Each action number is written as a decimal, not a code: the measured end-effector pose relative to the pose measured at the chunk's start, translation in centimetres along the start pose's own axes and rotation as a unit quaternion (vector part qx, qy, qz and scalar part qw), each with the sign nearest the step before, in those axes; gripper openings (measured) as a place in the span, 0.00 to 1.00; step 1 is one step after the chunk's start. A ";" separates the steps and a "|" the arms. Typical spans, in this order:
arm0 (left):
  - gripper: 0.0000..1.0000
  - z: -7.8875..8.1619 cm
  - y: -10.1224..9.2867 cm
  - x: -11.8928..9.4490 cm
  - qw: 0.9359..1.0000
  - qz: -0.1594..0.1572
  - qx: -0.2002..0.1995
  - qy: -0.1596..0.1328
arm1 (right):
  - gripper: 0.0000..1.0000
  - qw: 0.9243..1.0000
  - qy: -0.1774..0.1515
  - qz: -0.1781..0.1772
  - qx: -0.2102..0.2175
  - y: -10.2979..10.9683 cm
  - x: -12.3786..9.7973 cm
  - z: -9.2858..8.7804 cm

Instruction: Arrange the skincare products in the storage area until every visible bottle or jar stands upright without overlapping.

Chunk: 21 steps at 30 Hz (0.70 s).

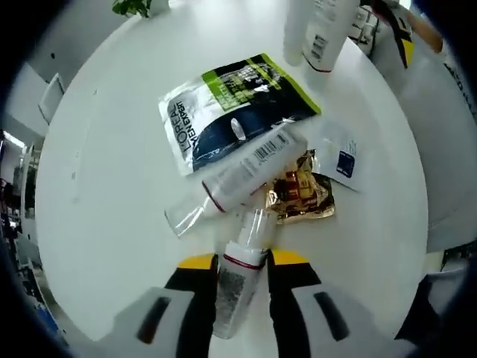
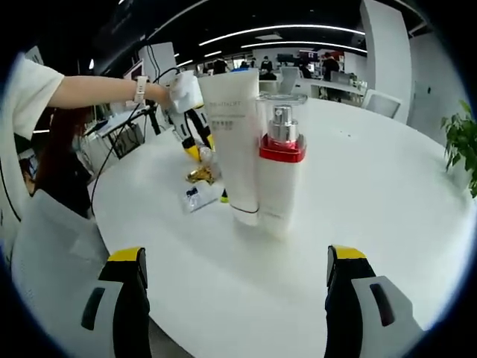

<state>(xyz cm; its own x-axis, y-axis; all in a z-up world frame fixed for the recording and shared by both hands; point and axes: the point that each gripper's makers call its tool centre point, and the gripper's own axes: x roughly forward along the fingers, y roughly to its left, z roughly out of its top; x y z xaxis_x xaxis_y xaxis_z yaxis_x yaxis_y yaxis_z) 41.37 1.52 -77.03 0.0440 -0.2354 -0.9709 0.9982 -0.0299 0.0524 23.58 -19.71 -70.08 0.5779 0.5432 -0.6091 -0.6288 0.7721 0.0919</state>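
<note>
A white bottle (image 1: 237,287) with a red band and a clear cap lies between the yellow-tipped jaws of my left gripper (image 1: 244,261), which is shut on it just above the white table (image 1: 112,224). Ahead of it a white tube (image 1: 253,168) with a clear cap lies flat. Two upright containers (image 1: 317,33) stand at the far edge. In the right gripper view these are a tall white tube (image 2: 235,142) and a pump bottle (image 2: 279,164) with a red collar. My right gripper (image 2: 236,253) is open in front of them and holds nothing.
Flat on the table lie a dark and green sachet (image 1: 231,112), a gold packet (image 1: 302,194) and a small white and blue sachet (image 1: 339,153). A person's arm (image 2: 97,89) reaches in from the left with the other gripper (image 2: 195,138). A plant (image 2: 466,142) stands at the right.
</note>
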 end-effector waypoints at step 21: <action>0.16 -0.1 -0.9 -0.4 0.992 0.073 -0.088 -0.049 | 1.00 1.000 -0.008 0.005 -0.015 0.6 -0.3 0.8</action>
<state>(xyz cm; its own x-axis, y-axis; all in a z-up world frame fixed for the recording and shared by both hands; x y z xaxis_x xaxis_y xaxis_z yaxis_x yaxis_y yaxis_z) 40.43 1.75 -76.73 0.1921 -0.3192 -0.9280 0.9738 0.1789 0.1401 23.42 -19.13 -69.25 0.5801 0.5558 -0.5955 -0.6497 0.7567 0.0733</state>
